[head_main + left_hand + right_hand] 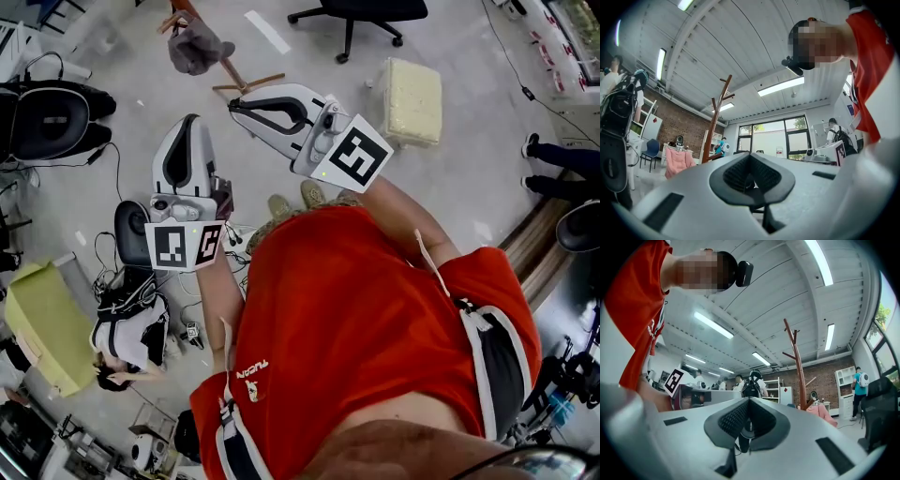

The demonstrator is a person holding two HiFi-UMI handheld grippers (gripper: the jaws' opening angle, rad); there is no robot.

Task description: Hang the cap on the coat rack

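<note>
Head view, looking steeply down past a person's red shirt (356,319) to a grey floor. In the upper left of the frame stands a wooden coat rack (236,75). Its pole runs diagonally, from the splayed feet up toward the top left corner. A grey cap (197,47) hangs against the pole partway along it, clear of the floor and well apart from both tools. The cap looks slightly wider than tall, with its long axis running roughly left to right across the frame. A flatter lip juts toward the right and may be the brim, though that is too small to tell for sure.

The left gripper (192,120) sits left of centre with its tip pointing toward the top of the frame. The right gripper (234,105) lies just right of it, higher up, with its tip pointing left toward the rack's feet.

In the left gripper view, the left gripper (751,155) has its ribbed pads pressed together and nothing between them. The coat rack (716,123) rises at centre left of that view.

In the right gripper view, the right gripper (748,400) is likewise fully closed and empty. The coat rack (798,366) stands to the right of centre there.
</note>
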